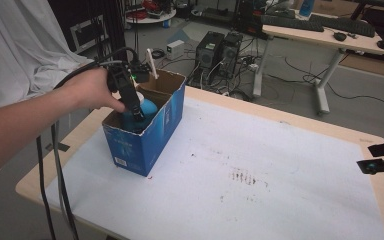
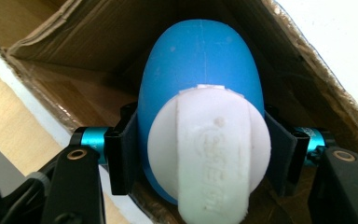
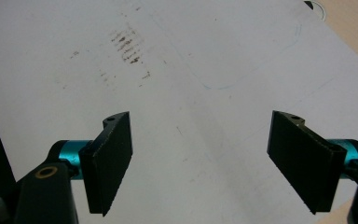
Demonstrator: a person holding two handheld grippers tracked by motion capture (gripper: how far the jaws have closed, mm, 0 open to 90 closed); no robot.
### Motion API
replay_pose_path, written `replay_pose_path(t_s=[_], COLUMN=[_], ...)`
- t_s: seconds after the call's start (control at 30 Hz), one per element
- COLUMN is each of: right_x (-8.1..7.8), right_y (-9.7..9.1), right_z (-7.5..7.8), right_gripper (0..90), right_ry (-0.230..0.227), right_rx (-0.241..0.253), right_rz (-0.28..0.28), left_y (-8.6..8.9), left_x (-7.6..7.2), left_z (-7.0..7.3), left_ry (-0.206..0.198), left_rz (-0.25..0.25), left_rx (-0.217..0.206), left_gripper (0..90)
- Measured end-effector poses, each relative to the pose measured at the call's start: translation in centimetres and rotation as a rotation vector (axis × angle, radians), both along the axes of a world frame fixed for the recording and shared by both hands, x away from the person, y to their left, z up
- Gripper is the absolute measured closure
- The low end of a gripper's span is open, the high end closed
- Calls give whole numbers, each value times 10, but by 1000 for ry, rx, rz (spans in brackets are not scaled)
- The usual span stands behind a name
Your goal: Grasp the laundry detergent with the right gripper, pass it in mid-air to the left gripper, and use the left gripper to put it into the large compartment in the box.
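One smooth, rigid, likely slippery blue bottle (image 2: 200,79) is clamped below its white cap (image 2: 209,154) by left gripper (image 2: 208,154) fingers inside the box (image 1: 150,131) at ten o'clock; right gripper (image 3: 213,161) fingers stand released.

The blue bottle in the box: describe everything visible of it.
The blue bottle is smooth, rounded, plastic-looking, with a white ribbed cap bearing embossed lettering too blurred to read. It sits inside the open blue cardboard box, cap toward the camera in the left gripper view. The left gripper is closed on its sides.
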State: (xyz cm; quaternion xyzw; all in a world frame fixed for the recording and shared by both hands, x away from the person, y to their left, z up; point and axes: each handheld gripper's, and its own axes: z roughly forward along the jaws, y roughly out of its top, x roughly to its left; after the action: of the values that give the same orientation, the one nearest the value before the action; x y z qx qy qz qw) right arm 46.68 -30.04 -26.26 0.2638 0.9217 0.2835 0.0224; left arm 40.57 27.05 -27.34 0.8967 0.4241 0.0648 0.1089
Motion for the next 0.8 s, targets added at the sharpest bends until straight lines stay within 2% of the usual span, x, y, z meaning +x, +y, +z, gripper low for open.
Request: replay_pose_path(t_s=[0.8], right_x=[-2], right_y=[-3], right_z=[0], right_gripper=[216], right_ry=[1], right_rx=[1], right_rz=[-3], left_y=[0], left_x=[0], left_z=[-2], left_ry=[-1], left_rz=[-2], left_rx=[-3], left_gripper=[380])
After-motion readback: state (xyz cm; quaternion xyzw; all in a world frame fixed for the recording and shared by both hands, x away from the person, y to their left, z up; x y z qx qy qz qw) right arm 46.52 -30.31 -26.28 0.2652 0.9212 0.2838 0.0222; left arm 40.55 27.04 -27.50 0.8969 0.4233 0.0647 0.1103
